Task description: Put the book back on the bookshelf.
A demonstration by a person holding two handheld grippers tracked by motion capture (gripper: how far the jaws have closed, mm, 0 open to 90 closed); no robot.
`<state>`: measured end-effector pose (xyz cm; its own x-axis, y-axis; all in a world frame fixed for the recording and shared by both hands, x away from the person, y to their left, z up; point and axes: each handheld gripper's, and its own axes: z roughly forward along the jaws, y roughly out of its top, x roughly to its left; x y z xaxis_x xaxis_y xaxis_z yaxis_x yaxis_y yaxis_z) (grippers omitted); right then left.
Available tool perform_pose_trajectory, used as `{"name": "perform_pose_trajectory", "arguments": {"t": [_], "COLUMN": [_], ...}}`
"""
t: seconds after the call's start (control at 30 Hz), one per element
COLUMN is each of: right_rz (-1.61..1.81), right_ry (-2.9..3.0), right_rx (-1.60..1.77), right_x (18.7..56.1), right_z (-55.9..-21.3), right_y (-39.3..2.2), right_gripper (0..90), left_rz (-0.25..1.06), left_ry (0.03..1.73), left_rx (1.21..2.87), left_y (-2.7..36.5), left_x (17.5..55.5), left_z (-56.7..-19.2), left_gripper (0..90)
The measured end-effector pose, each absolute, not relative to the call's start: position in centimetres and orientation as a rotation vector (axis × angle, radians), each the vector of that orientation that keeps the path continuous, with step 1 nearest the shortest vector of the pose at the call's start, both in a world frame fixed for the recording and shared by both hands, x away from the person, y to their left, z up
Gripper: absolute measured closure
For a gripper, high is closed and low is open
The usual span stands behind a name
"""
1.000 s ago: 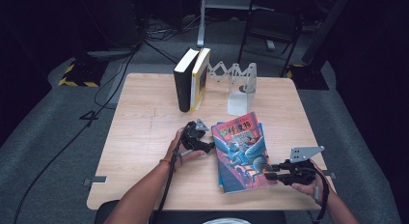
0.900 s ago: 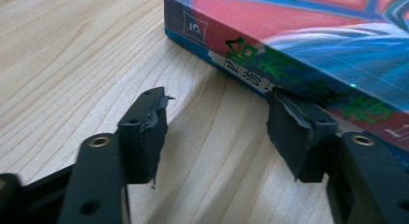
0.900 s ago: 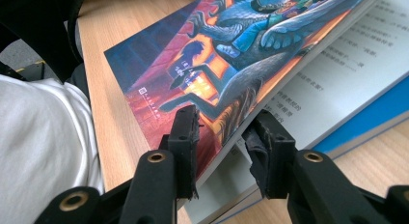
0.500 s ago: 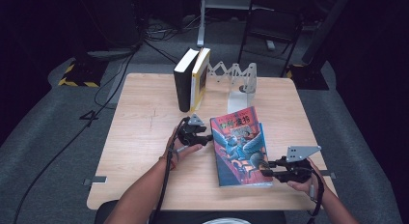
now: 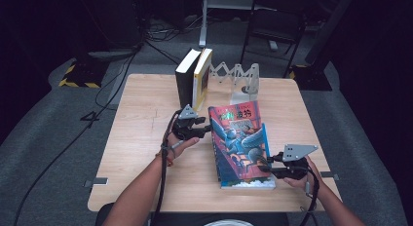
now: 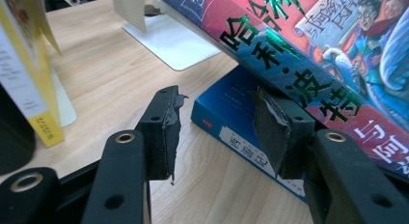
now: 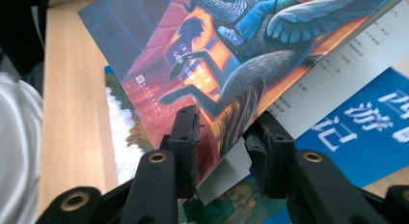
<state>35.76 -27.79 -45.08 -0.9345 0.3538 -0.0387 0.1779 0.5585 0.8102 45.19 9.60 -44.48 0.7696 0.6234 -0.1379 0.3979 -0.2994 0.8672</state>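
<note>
A colourful illustrated book (image 5: pixel 241 138) is held tilted above a blue book (image 6: pixel 231 118) that lies flat on the wooden table (image 5: pixel 141 138). My right gripper (image 5: pixel 265 166) is at its near right corner. In the right gripper view the jaws (image 7: pixel 222 137) are shut on the book's cover edge (image 7: pixel 217 55), one pad on the picture and one under it. My left gripper (image 5: pixel 207 130) is at the book's left spine edge. Its jaws (image 6: pixel 219 122) have just been closing and still stand apart. The spine (image 6: pixel 308 50) passes over the right-hand pad (image 6: pixel 270 127); nothing is pressed between them.
A black book (image 5: pixel 186 82) and a yellow book (image 5: pixel 202 80) stand upright at the back of the table. A white folding book rack (image 5: pixel 238 77) stands beside them. Bare tabletop lies left of my left hand. Dark floor with cables surrounds the table.
The colourful book has swung straighter and shifted farther from the person. My left gripper rose and moved in to the book's spine, and its jaws narrowed. The right hand stayed roughly in place.
</note>
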Motion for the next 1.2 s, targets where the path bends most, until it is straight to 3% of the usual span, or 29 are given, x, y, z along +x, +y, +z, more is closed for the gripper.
{"name": "perform_pose_trajectory", "arguments": {"t": [0.3, 0.63, 1.2], "right_rz": [1.258, 1.192, 1.168], "right_ry": [2.536, 2.398, 2.342], "right_rx": [0.402, 0.352, 0.35], "right_x": [36.4, 36.2, 34.5], "right_z": [-44.7, -44.9, -45.4], "right_y": [-27.2, -27.8, -28.3], "right_gripper": [67.9, 71.2, 76.0], "left_rz": [0.278, 0.247, 0.139], "left_ry": [0.763, 0.636, 0.628], "left_rx": [1.906, 1.843, 1.82], "left_y": [9.7, 8.8, 9.6], "left_x": [45.7, 44.9, 45.0], "left_z": [-42.8, -40.0, -40.5], "left_gripper": [52.6, 52.9, 51.6]}}
